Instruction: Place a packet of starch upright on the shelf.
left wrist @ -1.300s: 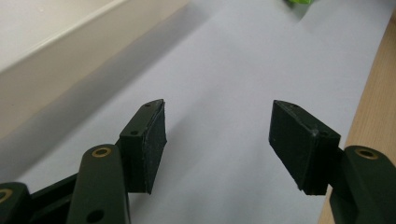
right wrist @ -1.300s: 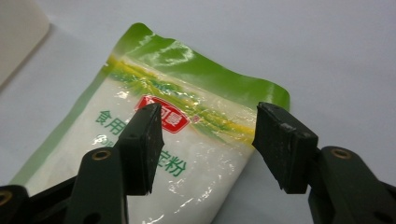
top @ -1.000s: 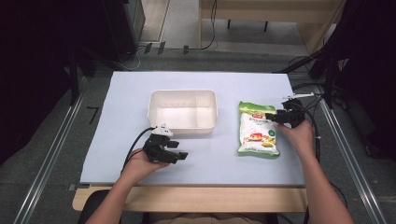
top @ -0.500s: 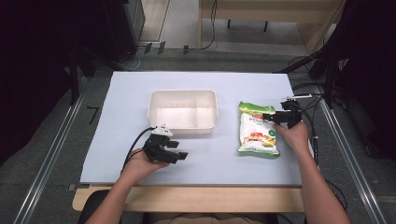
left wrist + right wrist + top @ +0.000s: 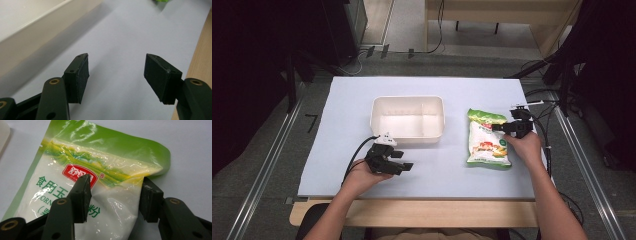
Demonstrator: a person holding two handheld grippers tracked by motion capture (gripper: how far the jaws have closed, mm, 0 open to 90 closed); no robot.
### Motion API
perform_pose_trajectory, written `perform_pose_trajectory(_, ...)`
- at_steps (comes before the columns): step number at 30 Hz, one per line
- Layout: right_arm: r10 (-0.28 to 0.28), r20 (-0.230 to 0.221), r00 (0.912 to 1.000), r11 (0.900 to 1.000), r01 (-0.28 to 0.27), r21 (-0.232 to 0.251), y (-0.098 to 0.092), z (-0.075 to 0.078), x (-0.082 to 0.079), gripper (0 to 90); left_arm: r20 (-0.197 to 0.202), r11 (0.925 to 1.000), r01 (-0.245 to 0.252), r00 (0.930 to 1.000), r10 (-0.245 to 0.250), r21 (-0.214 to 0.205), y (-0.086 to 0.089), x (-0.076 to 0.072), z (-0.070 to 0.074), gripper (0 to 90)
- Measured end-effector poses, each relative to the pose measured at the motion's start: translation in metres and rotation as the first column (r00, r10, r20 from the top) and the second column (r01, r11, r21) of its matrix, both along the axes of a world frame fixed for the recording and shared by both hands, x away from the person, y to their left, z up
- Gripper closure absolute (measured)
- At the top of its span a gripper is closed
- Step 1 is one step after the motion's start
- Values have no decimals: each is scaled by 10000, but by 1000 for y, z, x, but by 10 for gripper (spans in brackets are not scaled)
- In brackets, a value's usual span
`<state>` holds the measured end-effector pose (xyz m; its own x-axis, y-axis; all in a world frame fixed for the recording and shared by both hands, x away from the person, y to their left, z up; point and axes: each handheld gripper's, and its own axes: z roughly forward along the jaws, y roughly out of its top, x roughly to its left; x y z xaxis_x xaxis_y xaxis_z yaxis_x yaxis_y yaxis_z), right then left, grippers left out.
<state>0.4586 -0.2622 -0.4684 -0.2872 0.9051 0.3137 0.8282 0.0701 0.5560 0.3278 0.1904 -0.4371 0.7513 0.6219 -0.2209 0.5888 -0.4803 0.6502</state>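
A green and white snack bag (image 5: pixel 486 145) lies flat on the pale blue mat, right of the white container (image 5: pixel 407 98). My right gripper (image 5: pixel 499 127) reaches in from the right at the bag's upper edge. In the right gripper view its jaws have just been closing. The bag (image 5: pixel 100 170) bulges between them, one pad pressing on the printed face and the other against the bag's edge. My left gripper (image 5: pixel 404 166) rests low over the mat in front of the container. Its jaws stand wide apart (image 5: pixel 116 75) with bare mat between them.
The container (image 5: pixel 32 32) is a shallow rectangular tray with a divider, and I see nothing inside it. The mat (image 5: pixel 347 125) covers a table with a wooden front edge (image 5: pixel 412 212). Cables trail from both grippers, and metal rails run along both sides.
The right gripper's jaws have drawn in around the bag's upper right edge. Both hands stay where they were, and the left gripper is unchanged.
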Motion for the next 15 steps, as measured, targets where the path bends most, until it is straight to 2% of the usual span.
perform_pose_trajectory(3,-124,25,9999,9999,123,120,1,-1,0,548,6,10000,39,10000,-39,23,-1,0,0,373)
perform_pose_trajectory(4,-218,-15,9998,9997,218,95,1,0,-1,577,-2,10000,68,10000,-68,33,-1,0,0,373)
perform_pose_trajectory(5,-220,79,9997,9997,220,72,0,-2,-2,642,1,10000,71,10000,-71,30,-2,1,0,373)
perform_pose_trajectory(6,-220,79,9997,9997,220,72,0,-2,-2,642,1,10000,71,10000,-71,30,-2,1,0,373)
perform_pose_trajectory(7,-149,48,9999,9996,148,222,-3,-3,-2,727,-3,10000,78,10000,-78,10,-2,1,0,373)
perform_pose_trajectory(9,-31,36,10000,9986,29,529,-4,-5,-3,775,13,10000,93,10000,-93,-4,-2,1,0,373)
perform_pose_trajectory(12,75,119,9999,9997,-78,249,-2,-3,-3,822,21,10000,95,10000,-95,8,-2,1,0,374)
perform_pose_trajectory(15,241,270,9993,9994,-247,241,-1,0,-4,874,29,10000,86,10000,-86,10,-2,1,0,374)
